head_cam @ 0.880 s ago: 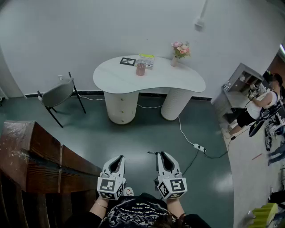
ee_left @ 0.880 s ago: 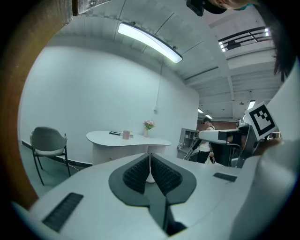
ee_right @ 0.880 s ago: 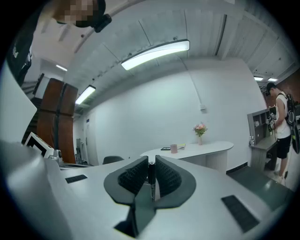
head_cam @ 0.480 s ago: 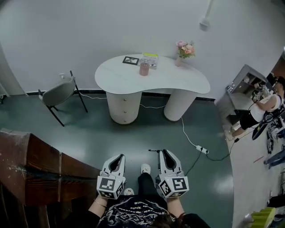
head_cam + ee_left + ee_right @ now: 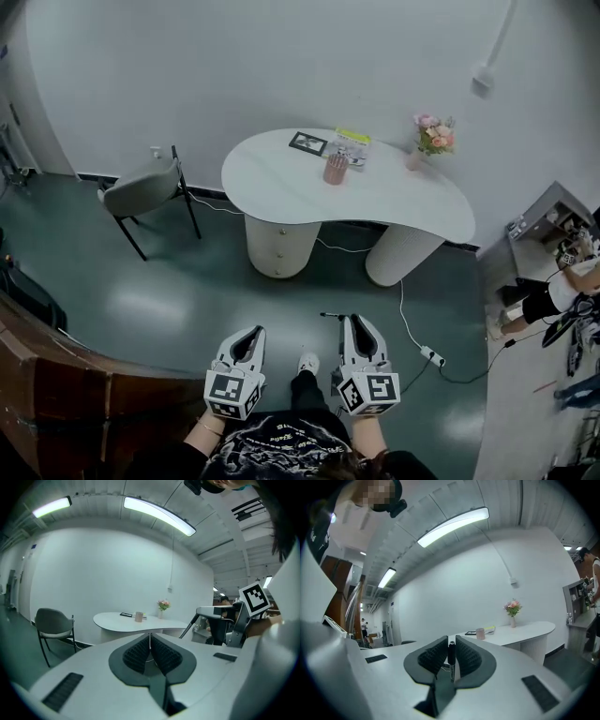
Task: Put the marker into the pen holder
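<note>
Carrying marker [image 5: 451, 652] toward table [image 5: 281, 183] | right gripper [image 5: 353, 323] clamped on it, well short of table | left gripper [image 5: 250, 335] closed, empty | pen holder [image 5: 335, 169] near table's far edge | advice: grip firmly, tip marker upright above holder.

Office-type room: white curved table [image 5: 281, 183] against a plain wall, bearing pen holder [image 5: 335, 170] and flower vase [image 5: 431, 139]; grey chair [image 5: 141, 185] to its left; ceiling strip lights [image 5: 159, 515] overhead.
</note>
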{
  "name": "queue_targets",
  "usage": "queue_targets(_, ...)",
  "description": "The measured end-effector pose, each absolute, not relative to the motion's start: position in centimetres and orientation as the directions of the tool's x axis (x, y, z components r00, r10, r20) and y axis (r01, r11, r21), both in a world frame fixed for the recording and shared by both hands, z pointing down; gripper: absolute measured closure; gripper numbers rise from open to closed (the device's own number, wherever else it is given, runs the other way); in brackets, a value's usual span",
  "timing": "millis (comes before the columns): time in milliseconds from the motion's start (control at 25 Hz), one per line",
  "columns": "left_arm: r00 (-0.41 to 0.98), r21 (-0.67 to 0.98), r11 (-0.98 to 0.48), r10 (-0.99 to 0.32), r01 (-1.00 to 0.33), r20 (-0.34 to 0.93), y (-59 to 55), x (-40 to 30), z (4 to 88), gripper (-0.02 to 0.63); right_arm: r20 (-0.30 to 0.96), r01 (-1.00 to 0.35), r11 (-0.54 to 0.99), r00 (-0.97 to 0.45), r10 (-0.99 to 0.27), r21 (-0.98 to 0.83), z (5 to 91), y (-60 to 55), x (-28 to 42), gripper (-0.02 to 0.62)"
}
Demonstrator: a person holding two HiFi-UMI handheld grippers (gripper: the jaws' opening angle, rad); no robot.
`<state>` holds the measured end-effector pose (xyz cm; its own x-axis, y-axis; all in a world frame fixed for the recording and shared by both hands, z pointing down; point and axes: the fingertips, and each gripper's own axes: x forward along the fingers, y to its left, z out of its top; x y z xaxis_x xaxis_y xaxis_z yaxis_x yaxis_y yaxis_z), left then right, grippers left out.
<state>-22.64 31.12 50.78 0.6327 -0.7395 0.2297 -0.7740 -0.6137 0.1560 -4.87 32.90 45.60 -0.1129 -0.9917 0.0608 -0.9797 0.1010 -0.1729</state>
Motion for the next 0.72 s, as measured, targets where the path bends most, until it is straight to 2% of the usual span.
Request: queue_targets(720, 0.559, 0.155, -0.537, -0.791, -0.829, 0.25, 14.5, -8.7, 50.9, 0.58, 0.062, -0.956, 0.231, -0.246, -0.967, -0.179, 45.3, 14.0, 8.2, 0.523)
